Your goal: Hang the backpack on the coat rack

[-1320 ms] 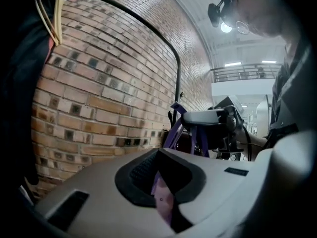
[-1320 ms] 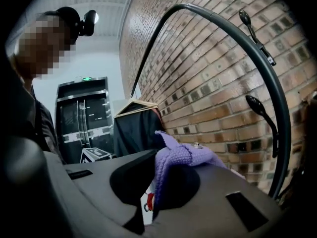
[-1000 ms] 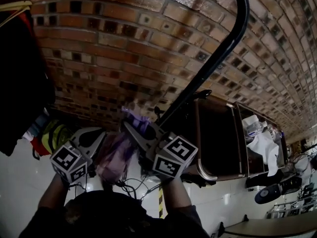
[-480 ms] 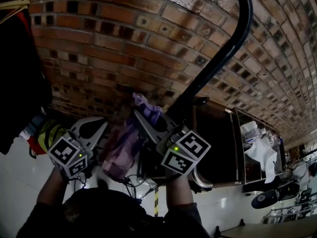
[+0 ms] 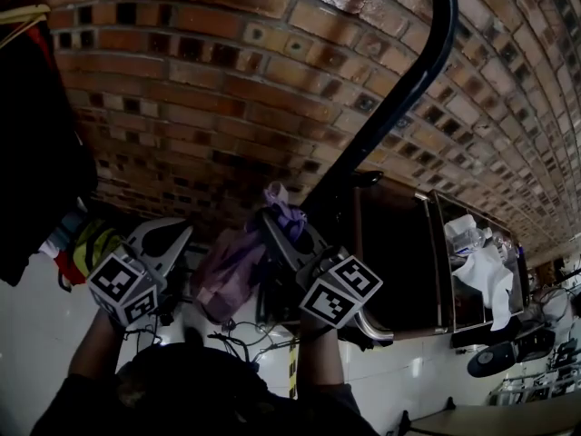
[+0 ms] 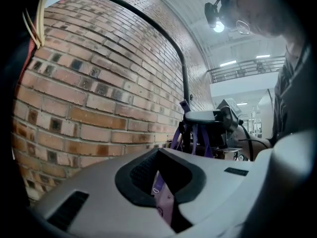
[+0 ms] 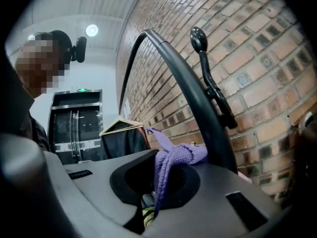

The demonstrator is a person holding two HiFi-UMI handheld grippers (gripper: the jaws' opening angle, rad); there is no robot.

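A lilac backpack point(image 5: 227, 271) hangs between my two grippers in front of a brick wall. My right gripper point(image 5: 274, 214) is shut on its purple webbing loop point(image 7: 173, 157), which sticks out above the jaws, right beside the black curved coat rack pole point(image 5: 399, 98). In the right gripper view the rack's knobbed hook point(image 7: 208, 78) rises just beyond the loop. My left gripper point(image 5: 171, 236) is shut on a thin lilac strap point(image 6: 162, 195) of the backpack. From the left gripper view the right gripper point(image 6: 210, 119) shows ahead with purple straps hanging under it.
A dark garment point(image 5: 36, 143) on a wooden hanger point(image 7: 118, 125) hangs at the left. Bright clothes point(image 5: 91, 248) lie below it. At the right a dark metal-framed cabinet point(image 5: 399, 252) stands against the wall, with white cloth point(image 5: 481, 271) and a fan point(image 5: 499, 352) beyond it.
Both grippers have carried the backpack up and to the right, closer to the rack pole. The purple loop now sits next to the pole near its hook.
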